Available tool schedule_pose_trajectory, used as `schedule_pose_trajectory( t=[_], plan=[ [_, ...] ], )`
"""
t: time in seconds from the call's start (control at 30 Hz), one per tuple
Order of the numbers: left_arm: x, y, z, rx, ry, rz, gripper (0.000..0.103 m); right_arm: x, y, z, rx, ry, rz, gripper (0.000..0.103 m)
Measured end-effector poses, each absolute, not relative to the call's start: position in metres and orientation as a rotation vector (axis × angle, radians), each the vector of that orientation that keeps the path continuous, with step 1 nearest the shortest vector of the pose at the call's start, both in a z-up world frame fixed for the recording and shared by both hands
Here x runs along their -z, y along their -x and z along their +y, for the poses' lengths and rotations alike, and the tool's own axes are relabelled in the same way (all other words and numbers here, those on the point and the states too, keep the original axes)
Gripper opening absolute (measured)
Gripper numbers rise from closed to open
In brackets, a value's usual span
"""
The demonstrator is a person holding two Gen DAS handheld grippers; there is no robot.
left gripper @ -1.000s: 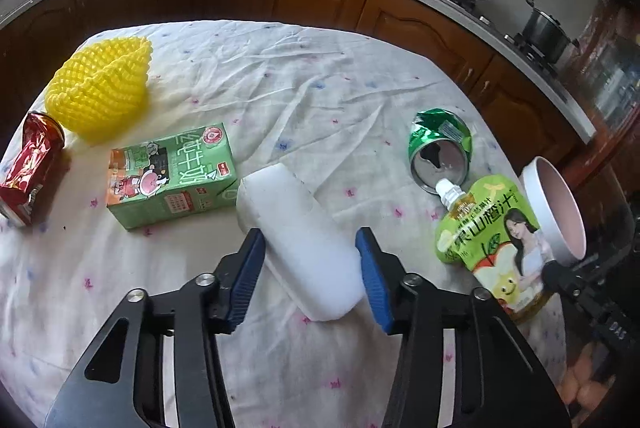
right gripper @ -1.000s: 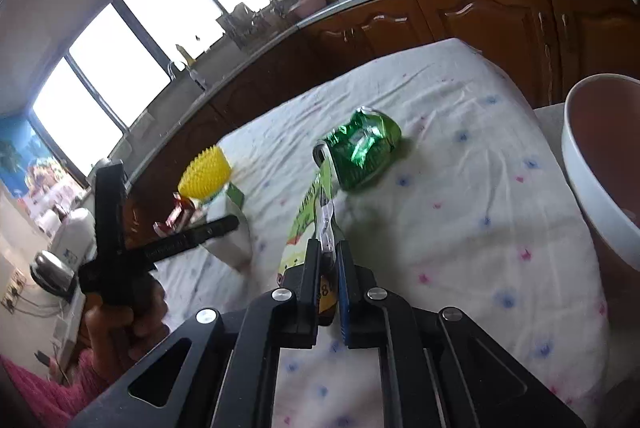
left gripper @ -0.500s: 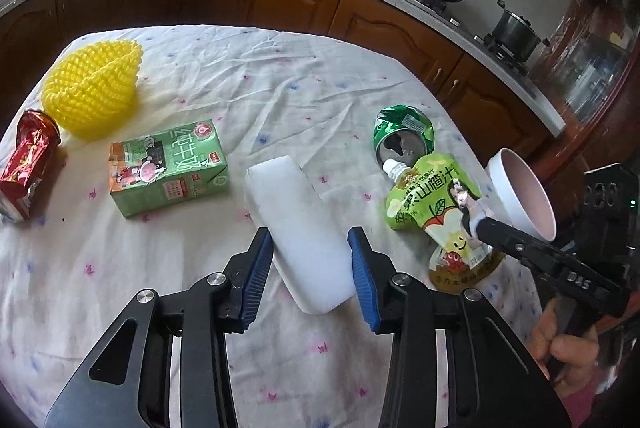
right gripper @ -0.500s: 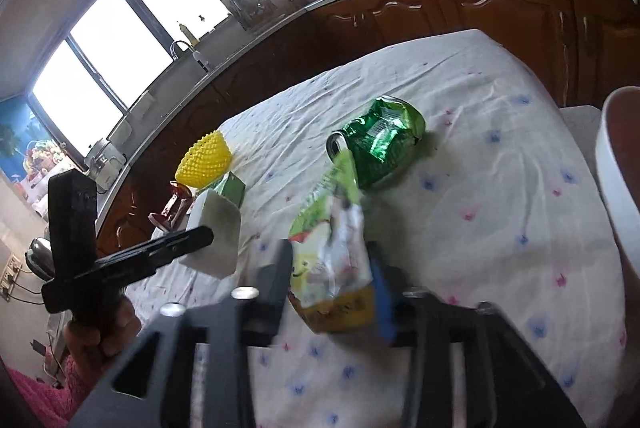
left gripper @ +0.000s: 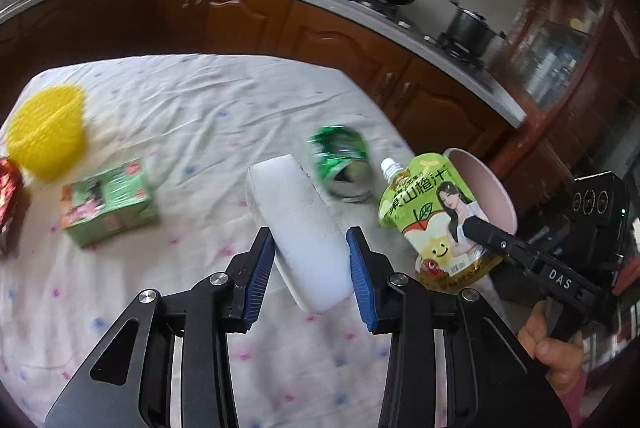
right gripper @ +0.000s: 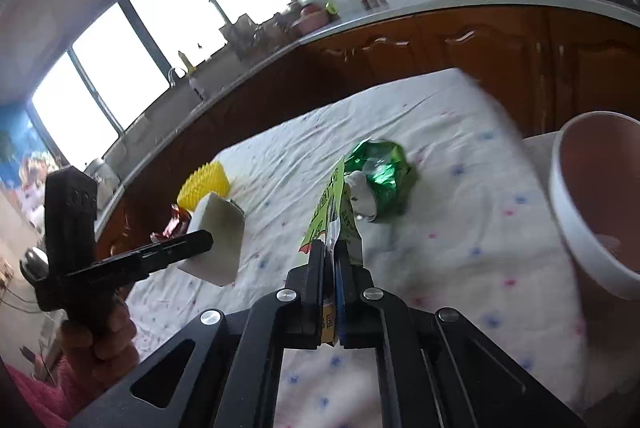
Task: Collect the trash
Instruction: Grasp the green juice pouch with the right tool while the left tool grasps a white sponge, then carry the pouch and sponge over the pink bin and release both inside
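My left gripper (left gripper: 310,240) is shut on a white foam block (left gripper: 296,212), its blue pads pressing both long sides. The block hangs clear of the tablecloth, as the right wrist view shows (right gripper: 216,240). My right gripper (right gripper: 330,248) is shut on the bottom edge of a green juice pouch (right gripper: 332,200), which I see edge-on there. In the left wrist view the pouch (left gripper: 432,212) stands upright in the air, just in front of a pink-lined white bucket (left gripper: 488,184). A crushed green can (left gripper: 340,164) lies on the table behind the block.
A green milk carton (left gripper: 108,200), a yellow foam fruit net (left gripper: 44,132) and a crushed red can (left gripper: 10,196) lie at the table's left. The bucket's rim (right gripper: 568,212) rises at the right table edge. Wooden cabinets and a counter curve round behind.
The left gripper closed on the foam block and lifted it off the cloth. The right jaws parted around the pouch half a second ago, then clamped it again and raised it toward the bucket.
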State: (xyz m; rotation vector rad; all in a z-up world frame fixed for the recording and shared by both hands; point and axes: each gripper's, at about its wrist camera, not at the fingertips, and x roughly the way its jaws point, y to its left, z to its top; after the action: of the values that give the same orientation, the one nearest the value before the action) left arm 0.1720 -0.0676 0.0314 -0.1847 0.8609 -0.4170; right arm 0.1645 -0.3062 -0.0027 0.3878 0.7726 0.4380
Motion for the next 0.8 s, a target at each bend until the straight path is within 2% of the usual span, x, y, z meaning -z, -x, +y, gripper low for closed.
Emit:
schedule_pose_trajectory(
  t=[0.8],
  plan=[
    [-0.065, -0.174, -0.228, 0.711, 0.048, 0.831, 0.036, -0.028, -0.102, -0.453, -0.067, -0.451, 0.612, 0.004]
  ],
)
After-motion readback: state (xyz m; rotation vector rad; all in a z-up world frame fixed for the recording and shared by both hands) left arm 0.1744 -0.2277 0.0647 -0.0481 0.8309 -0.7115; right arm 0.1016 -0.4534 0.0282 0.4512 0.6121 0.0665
